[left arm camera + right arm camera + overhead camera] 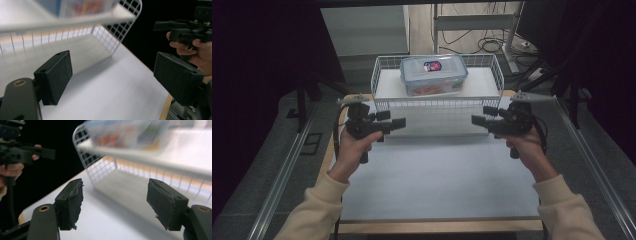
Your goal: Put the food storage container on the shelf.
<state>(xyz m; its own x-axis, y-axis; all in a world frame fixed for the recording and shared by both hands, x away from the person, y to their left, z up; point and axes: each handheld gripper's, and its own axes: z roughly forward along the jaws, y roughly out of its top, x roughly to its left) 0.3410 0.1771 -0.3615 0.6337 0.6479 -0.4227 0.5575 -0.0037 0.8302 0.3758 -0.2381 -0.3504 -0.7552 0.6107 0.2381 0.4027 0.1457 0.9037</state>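
Showing a red-blue label, text unreadable, the box (433, 74) sat in wire basket (384, 67); left claw (112, 75) & right claw (115, 202) both stood apart, empty.

Clear rectangular plastic food container with blue-tinted clip lid (433, 74), lid shut, red-and-blue label on top, reddish contents seen inside. Set flat inside white wire basket (384, 75), upper centre of the high view.

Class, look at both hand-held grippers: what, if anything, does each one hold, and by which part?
Nothing is held. The left hand-held gripper and the right hand-held gripper both have open, empty jaws above the table, in front of the wire basket holding the plastic container.
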